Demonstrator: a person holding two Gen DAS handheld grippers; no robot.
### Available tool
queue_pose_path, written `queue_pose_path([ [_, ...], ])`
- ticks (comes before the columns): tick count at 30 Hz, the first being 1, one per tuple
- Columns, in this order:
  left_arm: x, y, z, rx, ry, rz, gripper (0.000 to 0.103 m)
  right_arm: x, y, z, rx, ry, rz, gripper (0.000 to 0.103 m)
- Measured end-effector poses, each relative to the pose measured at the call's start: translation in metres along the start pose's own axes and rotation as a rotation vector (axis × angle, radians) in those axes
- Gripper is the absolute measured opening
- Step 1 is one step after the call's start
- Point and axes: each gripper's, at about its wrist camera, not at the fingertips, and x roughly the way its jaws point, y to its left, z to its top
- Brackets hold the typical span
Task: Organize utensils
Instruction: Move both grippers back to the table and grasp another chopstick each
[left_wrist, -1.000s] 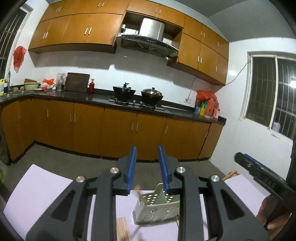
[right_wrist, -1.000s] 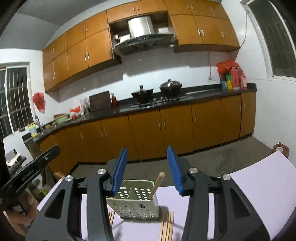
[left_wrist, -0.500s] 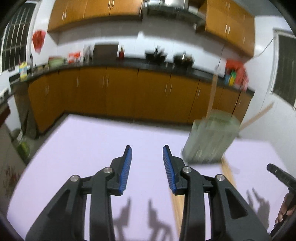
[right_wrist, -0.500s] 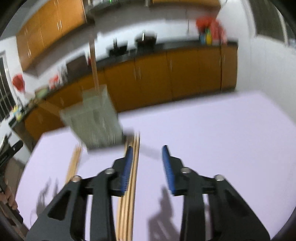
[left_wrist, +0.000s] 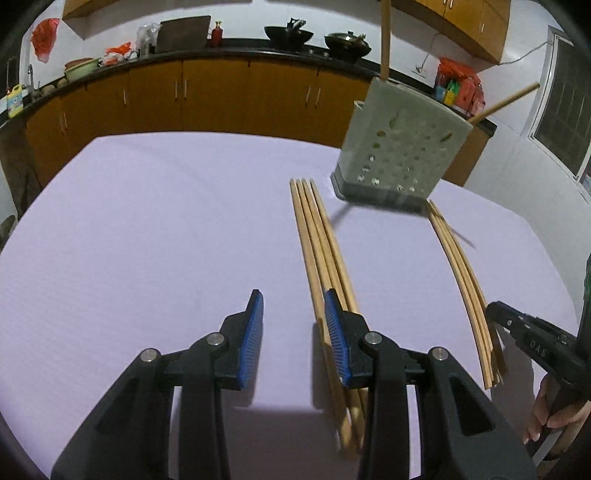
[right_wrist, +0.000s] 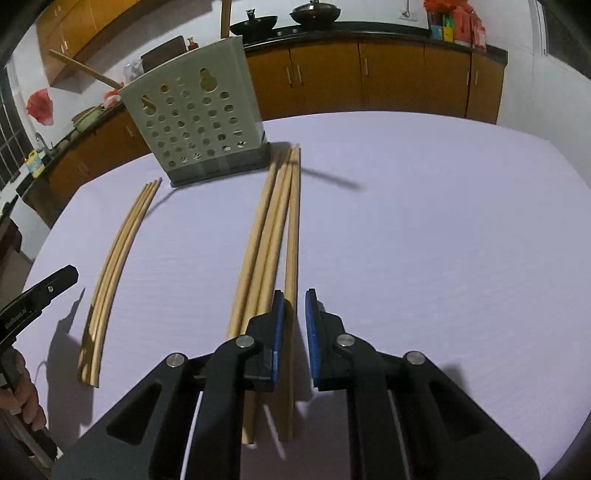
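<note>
On a pale lilac table (left_wrist: 147, 229) lie two bundles of wooden chopsticks, both with their long axes running away from me toward a perforated grey utensil holder (right_wrist: 195, 125) that stands upright at the far side. Two more chopsticks stand inside the holder, one nearly vertical, one leaning outward.

My left tongs (left_wrist: 293, 332) are spread wide over the table. Their right finger sits at the near part of the left chopstick bundle (left_wrist: 321, 251), whose far tips end just beside the holder's base. The tongs grip nothing.

My right tongs (right_wrist: 294, 325) have their blue pads narrowed to a small gap. They hang over the near end of the right chopstick bundle (right_wrist: 273, 229), and its outermost stick runs through the gap. I cannot tell whether the pads touch it.

Kitchen cabinets (left_wrist: 221, 92) line the wall behind.
</note>
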Motion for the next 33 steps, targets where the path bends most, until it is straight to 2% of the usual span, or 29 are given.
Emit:
queue_pose_path([
  [2, 0.004, -0.003, -0.002, 0.0, 0.009, -0.01, 0.033, 0.001, 0.0, -0.002, -0.003, 0.016, 0.015, 0.013],
  [5, 0.006, -0.006, -0.003, 0.003, 0.021, -0.027, 0.03, 0.004, 0.001, -0.005, -0.035, -0.001, -0.023, 0.012],
  [6, 0.007, -0.008, -0.004, 0.008, 0.026, -0.031, 0.028, 0.006, 0.0, -0.003, -0.03, -0.004, -0.043, 0.008],
  [9, 0.008, -0.011, -0.006, 0.022, 0.036, -0.032, 0.024, 0.006, -0.014, 0.001, 0.038, -0.014, -0.069, 0.008],
  [14, 0.016, -0.015, -0.009, 0.047, 0.063, -0.017, 0.019, 0.004, -0.017, -0.001, 0.035, -0.018, -0.073, 0.008],
  [29, 0.017, -0.025, -0.015, 0.101, 0.068, 0.037, 0.018, 0.007, -0.007, -0.004, -0.007, -0.021, -0.09, 0.008],
  [32, 0.018, -0.022, -0.014, 0.092, 0.067, 0.052, 0.009, 0.007, -0.006, -0.004, -0.012, -0.021, -0.092, 0.008],
  [33, 0.019, -0.019, -0.013, 0.087, 0.067, 0.05, 0.009, 0.007, -0.006, -0.004, -0.013, -0.021, -0.091, 0.008],
])
